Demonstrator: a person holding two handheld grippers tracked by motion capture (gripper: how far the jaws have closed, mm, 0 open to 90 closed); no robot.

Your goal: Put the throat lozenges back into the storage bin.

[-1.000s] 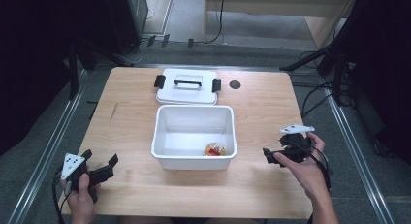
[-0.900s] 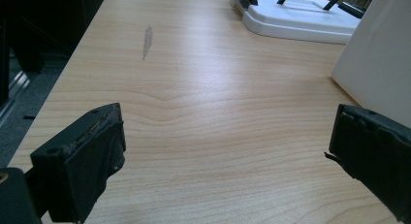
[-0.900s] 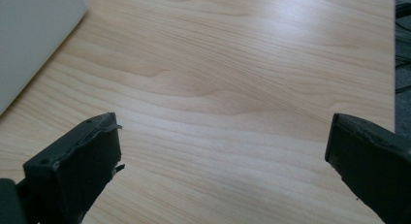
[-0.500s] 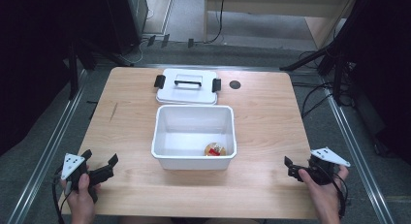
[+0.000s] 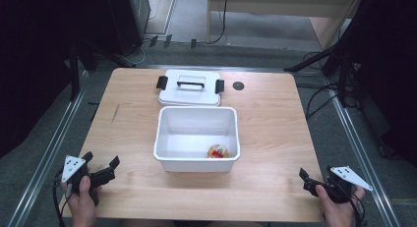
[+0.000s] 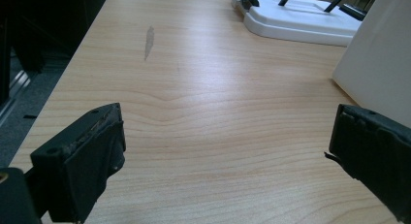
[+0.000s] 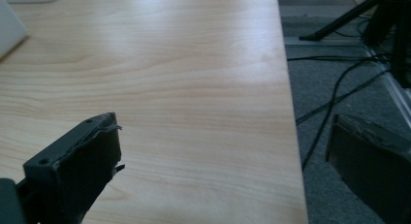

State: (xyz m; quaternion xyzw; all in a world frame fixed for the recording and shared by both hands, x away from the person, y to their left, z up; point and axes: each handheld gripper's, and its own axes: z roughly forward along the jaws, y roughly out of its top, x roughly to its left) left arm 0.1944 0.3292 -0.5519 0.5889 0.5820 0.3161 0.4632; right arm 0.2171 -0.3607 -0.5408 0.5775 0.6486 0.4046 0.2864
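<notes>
A white open bin [image 5: 197, 159] stands in the middle of the wooden table [image 5: 275, 119]. A small round item with a red part [image 5: 218, 151] lies at the bin's front right. The bin's white lid [image 5: 190, 88] with black handle and clips lies flat just behind it. My left gripper [image 5: 101, 166] rests at the table's front left corner, open and empty. In the left gripper view its jaws stand wide apart over bare wood, with the bin wall [image 6: 383, 59] at right and the lid [image 6: 300, 20] farther off. My right gripper [image 5: 305, 180] is open and empty at the front right corner.
A dark round hole [image 5: 238, 85] marks the table near the lid's right side. A grey scuff [image 6: 149, 40] shows on the wood at the left. Cables [image 7: 334, 93] and a stand leg [image 7: 339, 20] lie on the floor beyond the table's right edge.
My right gripper has drawn back from beside the bin to the table's front right corner. The left gripper has stayed in place.
</notes>
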